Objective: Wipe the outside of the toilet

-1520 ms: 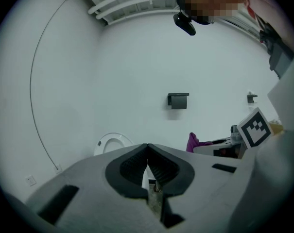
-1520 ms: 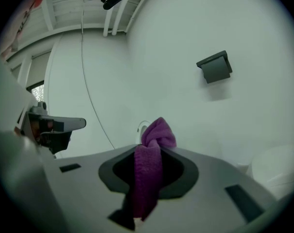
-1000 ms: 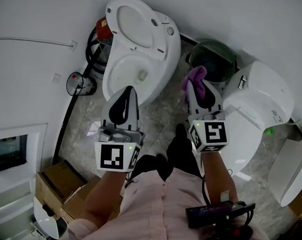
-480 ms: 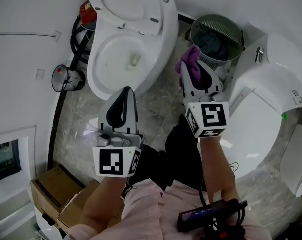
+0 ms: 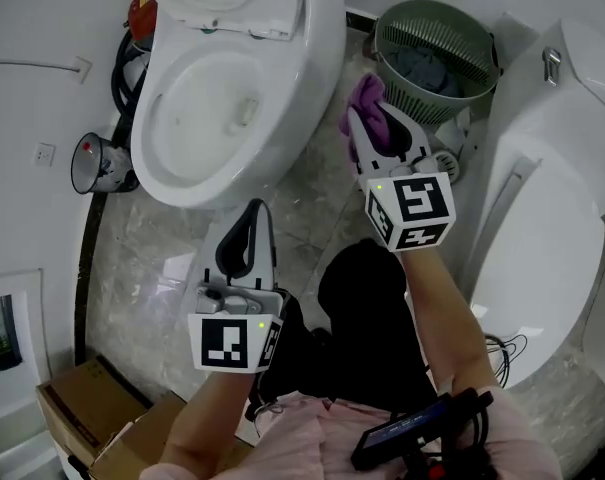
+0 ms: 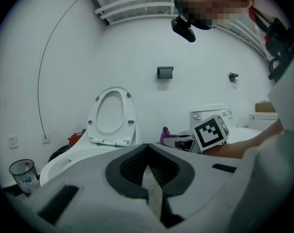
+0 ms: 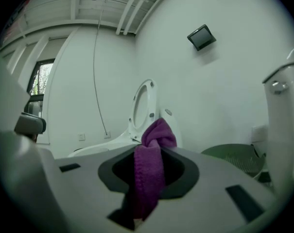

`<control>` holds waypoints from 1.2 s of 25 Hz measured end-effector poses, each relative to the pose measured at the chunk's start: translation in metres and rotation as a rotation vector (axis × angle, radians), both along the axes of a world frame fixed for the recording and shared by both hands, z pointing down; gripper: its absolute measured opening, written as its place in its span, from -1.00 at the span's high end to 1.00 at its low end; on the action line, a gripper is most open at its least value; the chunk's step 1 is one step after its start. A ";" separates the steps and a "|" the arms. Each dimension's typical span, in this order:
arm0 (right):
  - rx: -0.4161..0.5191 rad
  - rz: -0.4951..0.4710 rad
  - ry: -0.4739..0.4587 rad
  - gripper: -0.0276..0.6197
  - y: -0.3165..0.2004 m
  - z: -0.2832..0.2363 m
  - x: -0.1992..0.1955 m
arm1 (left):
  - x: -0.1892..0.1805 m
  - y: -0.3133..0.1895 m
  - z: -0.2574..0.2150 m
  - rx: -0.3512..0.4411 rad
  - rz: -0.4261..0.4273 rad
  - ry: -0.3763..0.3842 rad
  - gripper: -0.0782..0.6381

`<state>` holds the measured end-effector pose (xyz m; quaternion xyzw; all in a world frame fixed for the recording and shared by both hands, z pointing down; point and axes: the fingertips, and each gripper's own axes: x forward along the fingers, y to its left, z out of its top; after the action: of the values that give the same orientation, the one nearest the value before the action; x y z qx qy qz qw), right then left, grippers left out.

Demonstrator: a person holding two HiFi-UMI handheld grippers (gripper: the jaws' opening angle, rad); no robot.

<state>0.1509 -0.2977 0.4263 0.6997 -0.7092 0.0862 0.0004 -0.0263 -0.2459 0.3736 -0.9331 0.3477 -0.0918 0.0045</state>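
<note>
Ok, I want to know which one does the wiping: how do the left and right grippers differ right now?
The right gripper has jaws shut on a purple cloth; the left gripper has jaws shut on nothing. The right gripper reaches further forward, by the gap between open toilet and green basket; the left gripper hangs back over the floor. Each carries a marker cube.

white walls (image 6: pixel 137 42) rise over grey marbled floor (image 5: pixel 147 263).
</note>
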 end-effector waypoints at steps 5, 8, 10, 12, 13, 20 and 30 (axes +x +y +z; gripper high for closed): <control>0.056 -0.015 -0.023 0.63 -0.024 0.040 -0.002 | -0.013 0.008 0.069 0.017 -0.010 0.027 0.77; 0.113 -0.041 -0.025 0.63 -0.037 0.036 0.006 | -0.018 0.013 0.097 0.033 -0.005 0.045 0.77; 0.118 -0.059 -0.003 0.63 -0.042 0.033 0.013 | -0.025 0.013 0.106 0.033 -0.014 0.058 0.77; 0.099 -0.074 -0.003 0.63 -0.046 0.037 0.014 | -0.035 0.015 0.106 0.022 -0.027 0.059 0.77; 0.091 -0.084 -0.004 0.63 -0.050 0.037 0.014 | -0.039 0.016 0.104 0.021 -0.031 0.059 0.77; 0.080 -0.175 0.019 0.63 -0.090 0.030 0.024 | -0.041 0.012 0.090 0.054 -0.037 0.069 0.77; -0.005 -0.181 0.083 0.63 -0.143 0.060 0.052 | -0.050 0.003 0.093 0.045 -0.061 0.057 0.77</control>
<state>0.2032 -0.4404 0.4865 0.6356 -0.7688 0.0586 0.0393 -0.0766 -0.2427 0.4671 -0.9239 0.3781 -0.0576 0.0128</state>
